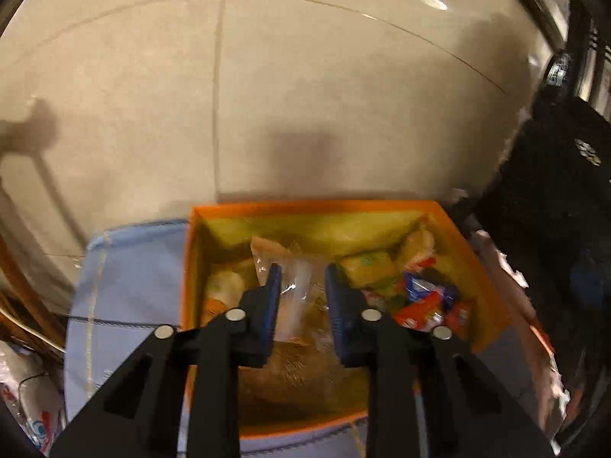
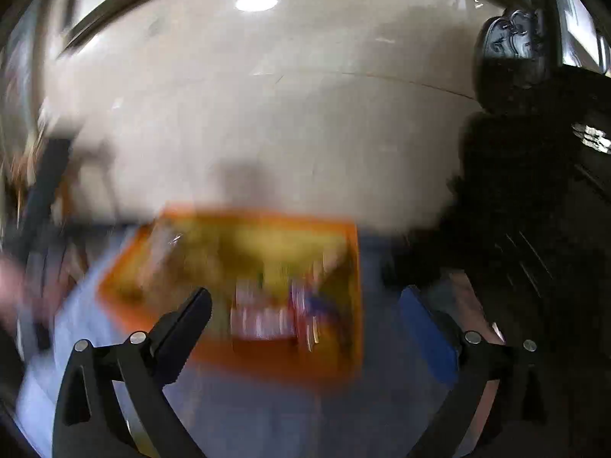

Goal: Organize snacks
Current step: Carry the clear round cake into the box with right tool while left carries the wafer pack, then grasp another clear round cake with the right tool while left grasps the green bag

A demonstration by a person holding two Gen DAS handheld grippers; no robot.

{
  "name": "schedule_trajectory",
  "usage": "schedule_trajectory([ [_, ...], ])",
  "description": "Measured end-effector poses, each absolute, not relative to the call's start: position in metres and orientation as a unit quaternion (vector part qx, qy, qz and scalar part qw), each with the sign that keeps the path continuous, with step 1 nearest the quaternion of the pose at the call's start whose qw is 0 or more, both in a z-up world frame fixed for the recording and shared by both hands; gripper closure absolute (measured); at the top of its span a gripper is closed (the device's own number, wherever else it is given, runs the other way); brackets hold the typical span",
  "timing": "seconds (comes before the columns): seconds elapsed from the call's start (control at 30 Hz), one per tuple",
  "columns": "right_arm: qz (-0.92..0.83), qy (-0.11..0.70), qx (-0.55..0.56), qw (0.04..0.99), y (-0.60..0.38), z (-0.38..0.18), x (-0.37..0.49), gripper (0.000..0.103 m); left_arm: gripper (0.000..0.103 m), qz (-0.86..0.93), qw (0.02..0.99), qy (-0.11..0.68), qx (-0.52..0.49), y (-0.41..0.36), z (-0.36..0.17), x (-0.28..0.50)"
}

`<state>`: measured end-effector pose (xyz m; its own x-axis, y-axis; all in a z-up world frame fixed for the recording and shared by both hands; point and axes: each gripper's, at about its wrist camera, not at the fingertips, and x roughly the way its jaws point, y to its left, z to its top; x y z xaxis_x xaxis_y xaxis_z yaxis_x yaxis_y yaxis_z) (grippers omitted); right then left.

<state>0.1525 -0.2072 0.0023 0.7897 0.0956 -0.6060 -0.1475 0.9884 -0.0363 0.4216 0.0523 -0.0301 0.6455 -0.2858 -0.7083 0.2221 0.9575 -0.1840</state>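
Observation:
An orange box (image 1: pixel 382 205) with a yellow inside stands on a light blue cloth (image 1: pixel 130 286). It holds several wrapped snacks, among them a red and blue packet (image 1: pixel 424 301) and a yellow-green packet (image 1: pixel 368 267). My left gripper (image 1: pixel 301 278) hangs over the box, its blue pads (image 1: pixel 273 286) a short way apart on either side of a clear plastic snack bag (image 1: pixel 294 297); I cannot tell whether they grip it. In the blurred right wrist view my right gripper (image 2: pixel 305 301) is wide open and empty above the box (image 2: pixel 267 219), which sits on the cloth (image 2: pixel 267 412).
Beige floor tiles (image 1: pixel 305 95) lie beyond the box. A black object (image 1: pixel 553 191) stands to the right, also in the right wrist view (image 2: pixel 534 210). A white plastic bag (image 1: pixel 26 412) lies at the lower left, near wooden furniture (image 1: pixel 15 286).

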Motion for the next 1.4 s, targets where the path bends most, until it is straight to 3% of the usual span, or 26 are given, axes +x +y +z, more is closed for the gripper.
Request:
schedule_trajectory([
  [0.2,0.052,0.499,-0.055,0.863,-0.213,-0.107,0.075,0.004,0.083,-0.149,0.904,0.400,-0.032,0.053,-0.034,0.407],
  [0.33,0.064,0.475,-0.060,0.876,-0.211,-0.111,0.066,0.005,0.083,-0.143,0.900,0.411,-0.021,0.054,-0.039,0.403],
  [0.43,0.082,0.442,-0.126,0.884,-0.197,-0.109,0.082,0.004,0.083,-0.147,0.899,0.412,-0.027,0.057,-0.036,0.388],
  [0.47,0.087,0.432,-0.135,0.887,-0.197,-0.111,0.090,0.004,0.073,-0.145,0.900,0.411,-0.018,0.057,-0.037,0.381],
  [0.5,0.089,0.421,-0.137,0.892,-0.194,-0.111,0.097,0.004,0.038,-0.137,0.905,0.403,-0.003,0.059,-0.037,0.367],
  [0.53,0.093,0.422,-0.129,0.893,-0.195,-0.110,0.105,0.004,0.023,-0.124,0.911,0.393,0.008,0.061,-0.037,0.354],
  [0.57,0.099,0.426,-0.118,0.892,-0.194,-0.111,0.111,0.004,0.017,-0.117,0.915,0.386,0.013,0.063,-0.037,0.347],
  [0.8,0.016,0.451,-0.016,0.892,-0.207,-0.121,0.147,0.004,0.010,-0.096,0.901,0.423,0.010,0.091,-0.062,0.269],
  [1.03,0.003,0.502,0.051,0.863,-0.203,-0.137,0.163,0.004,0.010,-0.127,0.852,0.503,0.065,0.088,-0.142,0.195],
  [1.4,-0.012,0.543,0.057,0.838,-0.188,-0.162,0.187,0.004,0.006,-0.216,0.853,0.448,0.161,0.068,-0.169,0.203],
])
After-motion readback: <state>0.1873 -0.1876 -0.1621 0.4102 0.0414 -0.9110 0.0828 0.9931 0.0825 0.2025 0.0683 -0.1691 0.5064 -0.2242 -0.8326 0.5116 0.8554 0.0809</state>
